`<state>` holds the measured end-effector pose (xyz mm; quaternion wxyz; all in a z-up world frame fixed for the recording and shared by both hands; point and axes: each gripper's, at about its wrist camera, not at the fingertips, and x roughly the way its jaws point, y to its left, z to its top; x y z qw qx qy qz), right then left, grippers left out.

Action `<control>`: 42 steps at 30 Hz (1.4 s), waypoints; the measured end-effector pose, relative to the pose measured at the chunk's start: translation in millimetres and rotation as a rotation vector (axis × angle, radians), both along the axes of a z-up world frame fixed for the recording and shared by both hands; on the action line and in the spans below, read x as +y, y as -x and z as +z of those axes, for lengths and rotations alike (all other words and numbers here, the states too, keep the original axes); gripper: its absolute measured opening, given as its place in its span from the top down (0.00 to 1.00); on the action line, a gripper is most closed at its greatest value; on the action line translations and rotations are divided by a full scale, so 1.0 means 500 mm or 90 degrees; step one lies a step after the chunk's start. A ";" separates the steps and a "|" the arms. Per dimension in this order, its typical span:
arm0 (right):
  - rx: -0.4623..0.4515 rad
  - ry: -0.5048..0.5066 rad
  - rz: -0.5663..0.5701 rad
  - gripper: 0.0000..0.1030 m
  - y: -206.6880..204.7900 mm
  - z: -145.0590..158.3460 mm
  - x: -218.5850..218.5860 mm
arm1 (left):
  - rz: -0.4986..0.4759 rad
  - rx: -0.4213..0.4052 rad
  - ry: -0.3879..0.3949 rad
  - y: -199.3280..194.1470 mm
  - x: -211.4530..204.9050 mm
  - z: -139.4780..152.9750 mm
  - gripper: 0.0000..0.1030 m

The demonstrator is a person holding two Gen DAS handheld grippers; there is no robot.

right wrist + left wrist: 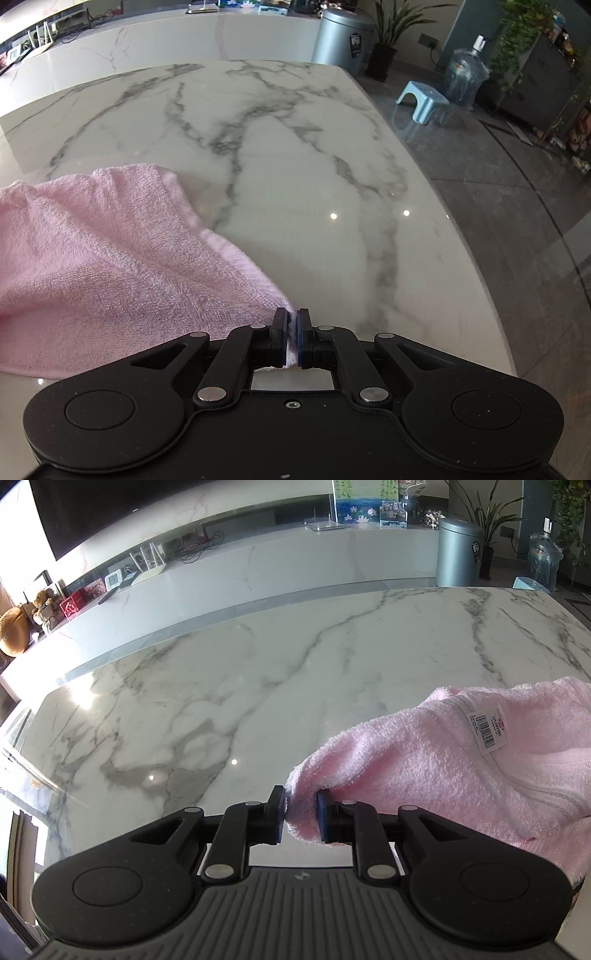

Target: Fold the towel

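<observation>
A pink terry towel (443, 760) lies bunched on the white marble table (258, 686), with a barcode label (489, 729) on its hem. My left gripper (301, 818) is shut on a corner of the towel, which trails off to the right. In the right wrist view the same towel (110, 258) spreads to the left, and my right gripper (291, 338) is shut on another corner of it. Both corners are held just above the marble table (314, 184) near its front edge.
Behind the table runs a long white counter (258, 565) with routers, cables and boxes. A grey metal bin (458, 552) stands beyond the table's far right corner. A blue stool (421, 101) and a water jug (465, 75) sit on the dark floor to the right.
</observation>
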<state>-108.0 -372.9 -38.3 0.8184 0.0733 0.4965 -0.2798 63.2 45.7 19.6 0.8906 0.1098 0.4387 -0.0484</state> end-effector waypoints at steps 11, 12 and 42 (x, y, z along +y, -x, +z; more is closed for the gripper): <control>-0.048 -0.040 -0.026 0.66 0.043 0.049 -0.010 | -0.035 -0.003 0.067 0.076 -0.014 0.055 0.54; -0.052 -0.051 -0.031 0.64 0.047 0.050 -0.011 | -0.052 -0.001 0.080 0.091 -0.023 0.061 0.53; -0.108 -0.218 -0.097 0.54 0.100 0.013 -0.042 | -0.185 0.065 0.167 0.139 -0.156 -0.022 0.78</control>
